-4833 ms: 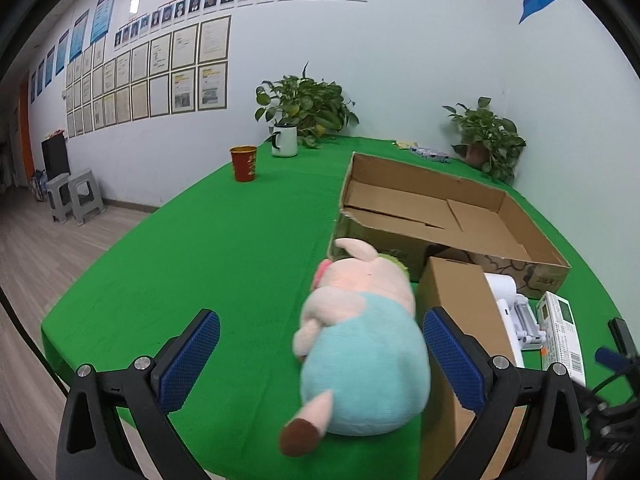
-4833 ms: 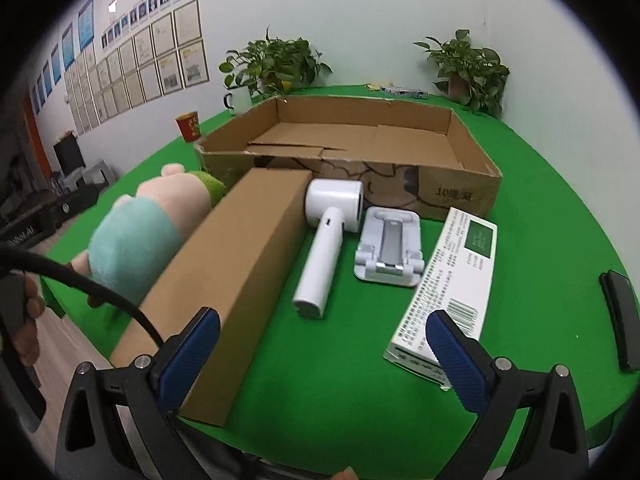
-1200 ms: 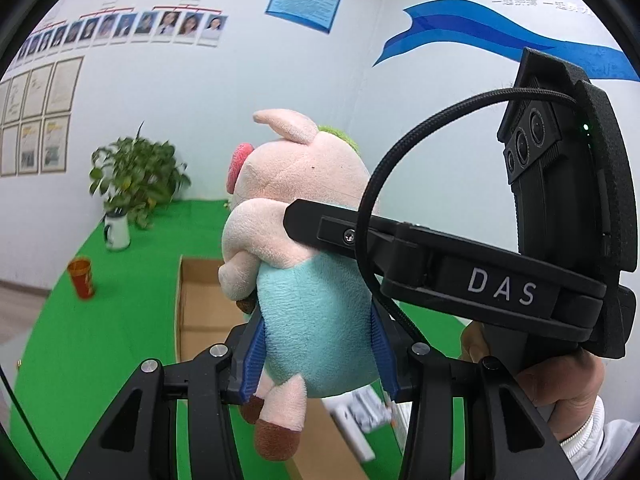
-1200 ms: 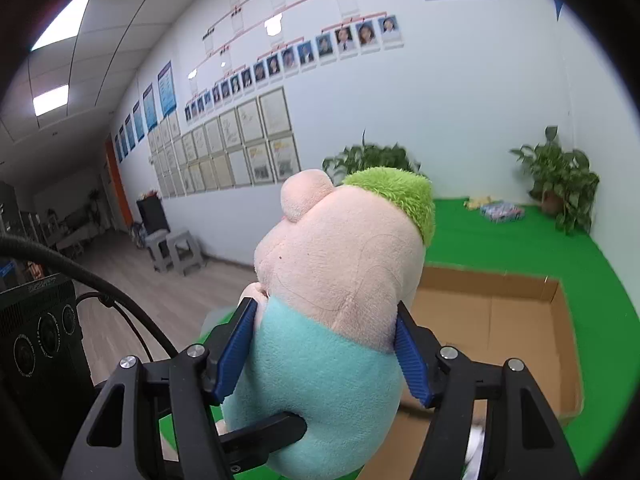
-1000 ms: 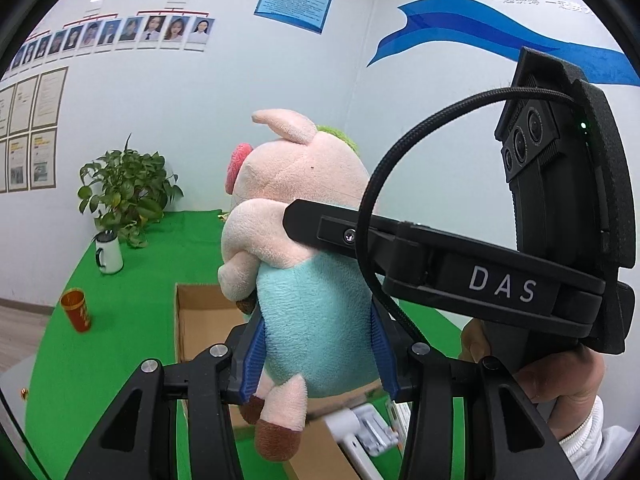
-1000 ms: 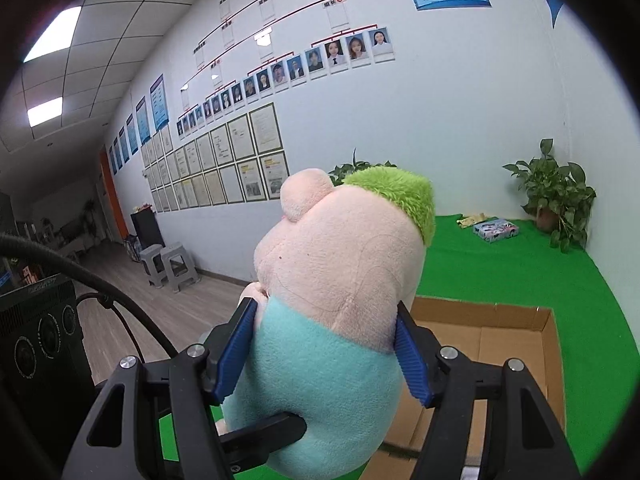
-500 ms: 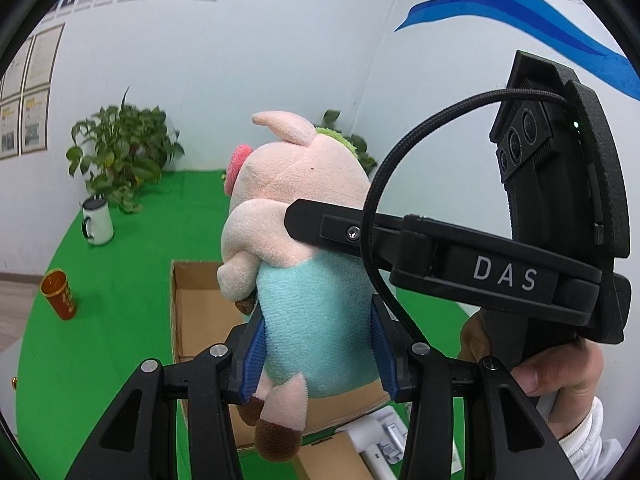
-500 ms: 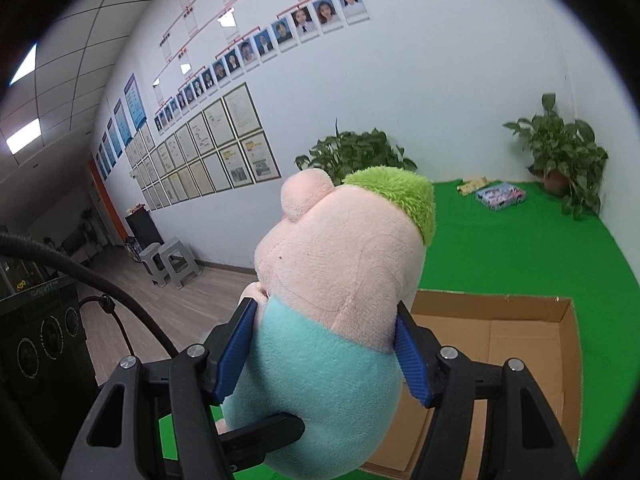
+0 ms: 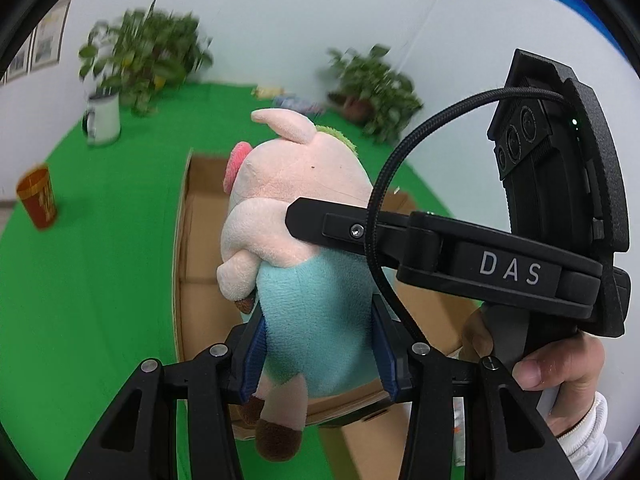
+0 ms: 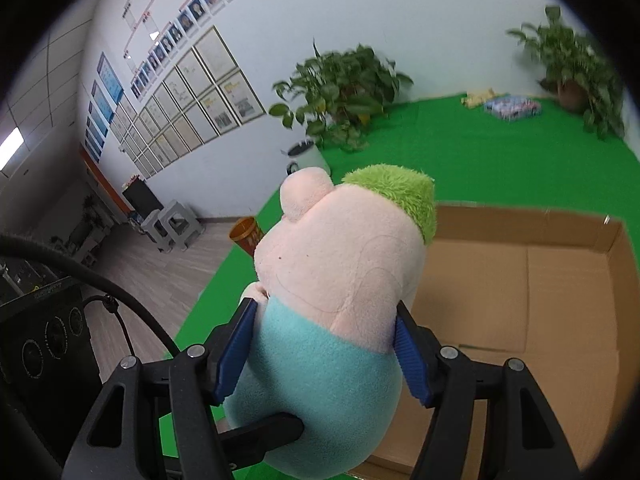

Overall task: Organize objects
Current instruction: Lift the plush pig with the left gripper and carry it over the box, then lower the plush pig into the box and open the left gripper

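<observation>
- Both grippers are clamped on the plush pig (image 9: 304, 248) at once, and it hangs in the air above the open cardboard box (image 10: 532, 280) on the green table (image 9: 100, 240)
- The left gripper (image 9: 318, 344) has its blue pads (image 9: 251, 350) pressed into the turquoise belly, low on the body, jaws drawn in fairly narrow around the stuffing
- The right gripper (image 10: 326, 346) squeezes from the other side, jaws somewhat wider, right at the seam where pink head meets turquoise body
- The fabric dents under the pads in both views, so this reads as a soft, light toy that gives way rather than resists
- Fuzzy cloth against ribbed pads should hold well; slipping looks unlikely, but the toy can sag or twist around a single pinch point
- The thick middle of the body looks like the best place to hold; the ear (image 9: 286, 122), the brown-tipped foot (image 9: 278, 438) and the green tuft (image 10: 394, 196) are floppy and would let it dangle
- Nothing fragile here, I judge; a short drop into the box would not hurt it
- The person's hand (image 9: 556, 372) grips the right gripper's handle close beside the toy, so the two tools are crowded together
- A red cup (image 9: 38, 200) and a white mug (image 9: 104, 118) stand well apart from the box on the table
</observation>
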Motion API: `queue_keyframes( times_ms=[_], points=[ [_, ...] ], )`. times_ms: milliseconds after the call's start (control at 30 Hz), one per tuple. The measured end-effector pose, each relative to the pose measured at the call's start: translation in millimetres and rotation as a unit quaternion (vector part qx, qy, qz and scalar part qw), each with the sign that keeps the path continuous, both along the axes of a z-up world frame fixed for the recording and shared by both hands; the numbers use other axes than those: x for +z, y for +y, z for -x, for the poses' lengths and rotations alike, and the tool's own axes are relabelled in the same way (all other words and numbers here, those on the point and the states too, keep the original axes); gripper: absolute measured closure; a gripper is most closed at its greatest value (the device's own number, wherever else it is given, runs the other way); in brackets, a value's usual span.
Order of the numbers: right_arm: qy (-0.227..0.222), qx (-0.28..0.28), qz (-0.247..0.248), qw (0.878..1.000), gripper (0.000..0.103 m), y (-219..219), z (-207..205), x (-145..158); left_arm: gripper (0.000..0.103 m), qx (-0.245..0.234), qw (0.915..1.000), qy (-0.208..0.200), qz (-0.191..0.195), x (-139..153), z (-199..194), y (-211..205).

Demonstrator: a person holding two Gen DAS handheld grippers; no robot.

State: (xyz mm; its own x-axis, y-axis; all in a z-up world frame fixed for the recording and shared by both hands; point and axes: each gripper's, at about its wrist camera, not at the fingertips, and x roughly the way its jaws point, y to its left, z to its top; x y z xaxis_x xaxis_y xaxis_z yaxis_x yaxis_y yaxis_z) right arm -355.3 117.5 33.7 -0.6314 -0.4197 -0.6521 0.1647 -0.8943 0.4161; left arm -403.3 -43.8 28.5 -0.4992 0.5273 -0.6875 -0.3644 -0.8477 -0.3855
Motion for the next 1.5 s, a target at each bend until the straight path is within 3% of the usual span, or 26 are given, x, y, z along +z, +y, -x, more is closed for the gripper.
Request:
queue_keyframes(
  times_ms=[167,333,500,700,833,1067,1233,1367,1400,1433,1500],
  points=[
    [-0.057,0.008,0.017,0.998,0.038,-0.2,21.9,-50.7,0.059,0.011,0.9983,-0.057,0.005,-64.2,21.8,-14.6],
    [-0.098,0.012,0.028,0.995,0.038,-5.8,31.1,-80.6,0.056,0.026,0.9952,-0.093,0.014,-94.3,24.6,-24.4],
    [-0.116,0.012,0.025,0.993,0.038,-13.1,27.6,-93.2,0.052,0.035,0.9948,-0.093,0.021,-94.6,11.6,-28.1],
    [-0.111,0.003,0.02,0.994,0.038,-16.1,23.6,-97.8,0.054,0.054,0.995,-0.05,0.067,-69.7,-32.6,-22.3],
    [-0.109,-0.01,0.01,0.994,0.033,-23.1,26.5,-97.2,0.062,0.062,0.995,-0.047,0.062,-64.4,-44.5,-24.9],
    [-0.13,-0.02,0.01,0.991,0.022,-23.0,31.7,-92.5,0.062,0.072,0.9952,-0.053,0.04,-64.6,-42.3,-30.8],
    [-0.069,-0.029,-0.044,0.996,0.022,-18.9,-2.6,-48.5,0.062,0.074,0.9948,-0.043,0.054,-59.9,-44.3,-28.0],
    [-0.005,-0.073,-0.114,0.991,0.019,-6.8,-68.6,-13.9,0.062,0.088,0.992,0.02,0.088,-33.4,-70.5,-21.7],
    [0.005,-0.087,-0.128,0.988,0.019,-4.1,-84.9,-8.2,0.055,0.09,0.9912,0.039,0.089,-23.8,-81.2,-19.7],
    [0.022,-0.107,-0.147,0.983,0.018,0.0,-109.7,-2.0,0.041,0.093,0.9905,0.052,0.087,-15.9,-91.0,-18.6],
    [0.042,-0.132,-0.17,0.976,0.018,1.1,-142.8,3.8,0.027,0.102,0.988,0.09,0.073,4.3,-120.0,-14.8]
  ],
)
